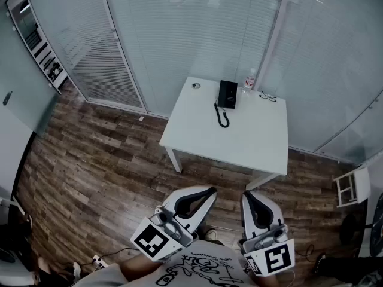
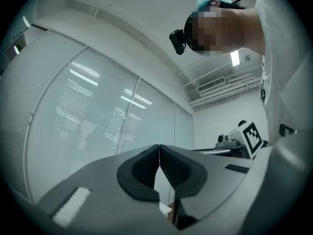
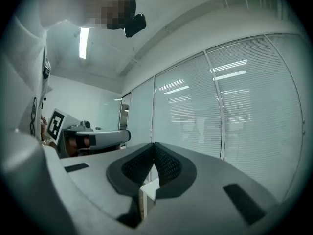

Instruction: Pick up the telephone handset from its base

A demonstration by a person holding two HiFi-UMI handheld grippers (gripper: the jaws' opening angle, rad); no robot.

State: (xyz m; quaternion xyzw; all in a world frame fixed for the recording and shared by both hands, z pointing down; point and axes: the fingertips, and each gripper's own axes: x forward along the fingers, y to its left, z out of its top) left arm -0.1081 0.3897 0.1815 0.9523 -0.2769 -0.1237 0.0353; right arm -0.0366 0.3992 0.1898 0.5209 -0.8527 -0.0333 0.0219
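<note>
Black telephone handset (image 1: 223, 94) sits on its base (image 1: 232, 95) near the white table's (image 1: 239, 139) far edge. Left gripper (image 1: 208, 191) and right gripper (image 1: 251, 195) are pinched together, empty. On a hasty lift, the coiled cord (image 1: 222, 117) could drag the base.

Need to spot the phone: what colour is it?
Black; the telephone shows best in the head view.

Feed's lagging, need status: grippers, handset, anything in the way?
Left gripper, right gripper: jaws shut, empty. Handset on base, far table, untouched. Bottle, glasses beside it, not blocking.
</note>
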